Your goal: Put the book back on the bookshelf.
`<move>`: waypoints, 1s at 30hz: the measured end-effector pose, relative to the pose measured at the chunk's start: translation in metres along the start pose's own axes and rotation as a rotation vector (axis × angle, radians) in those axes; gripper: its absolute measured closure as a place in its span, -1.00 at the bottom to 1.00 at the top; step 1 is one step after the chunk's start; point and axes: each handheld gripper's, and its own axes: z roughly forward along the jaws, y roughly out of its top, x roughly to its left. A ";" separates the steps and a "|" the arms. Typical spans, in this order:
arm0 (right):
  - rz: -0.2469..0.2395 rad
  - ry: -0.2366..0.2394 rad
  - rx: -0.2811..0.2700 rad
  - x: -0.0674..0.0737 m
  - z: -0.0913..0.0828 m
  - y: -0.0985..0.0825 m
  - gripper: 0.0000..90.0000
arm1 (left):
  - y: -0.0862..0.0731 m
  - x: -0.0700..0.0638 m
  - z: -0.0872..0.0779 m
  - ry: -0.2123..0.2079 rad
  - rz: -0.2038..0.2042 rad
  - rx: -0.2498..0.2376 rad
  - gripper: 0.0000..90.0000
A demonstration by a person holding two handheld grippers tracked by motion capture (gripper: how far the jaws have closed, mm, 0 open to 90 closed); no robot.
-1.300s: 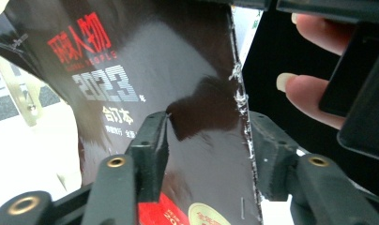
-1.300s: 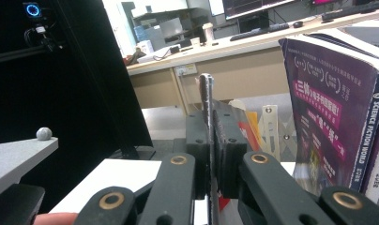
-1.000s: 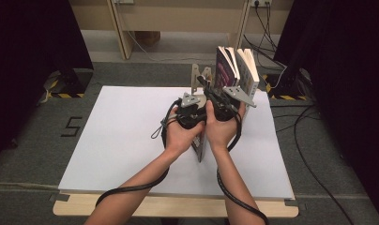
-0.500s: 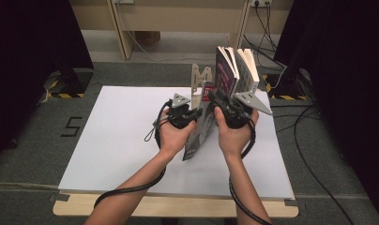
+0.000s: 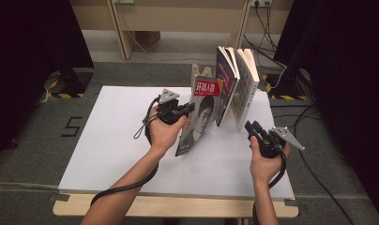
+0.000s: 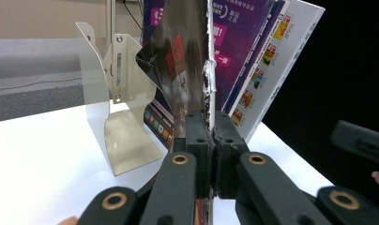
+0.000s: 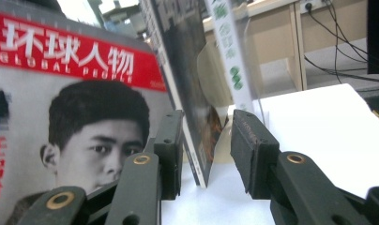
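Midway through shelving: left gripper (image 5: 190, 108) clamped on magazine (image 5: 200, 115) near table (image 5: 108, 140) far edge, right gripper (image 5: 251, 127) released; next, upright against leaning books (image 5: 237, 89) by bookend (image 6: 113, 112).

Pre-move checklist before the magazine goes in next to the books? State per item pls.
1. Left gripper shut on the magazine: ok, fingers pinch its edge.
2. Right gripper free: ok, open with nothing between its fingers, off to the right of the books.
3. Magazine upright: not ok, it leans with its top toward the books.
4. Books steady: cannot tell, they tilt and nothing shows what props them.
5. Bookend in place: ok, standing on the table behind the magazine.
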 end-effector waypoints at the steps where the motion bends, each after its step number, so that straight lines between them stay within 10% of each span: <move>1: 0.004 -0.002 -0.003 -0.002 -0.001 0.001 0.44 | 0.001 0.000 0.000 0.000 0.000 -0.001 0.93; 10: -0.084 -0.148 0.054 -0.024 -0.001 -0.016 0.40 | 0.004 0.002 -0.004 0.001 0.014 -0.015 0.93; 30: -0.167 -0.187 0.121 -0.031 0.004 -0.037 0.34 | 0.018 0.013 -0.026 0.034 0.007 -0.103 0.93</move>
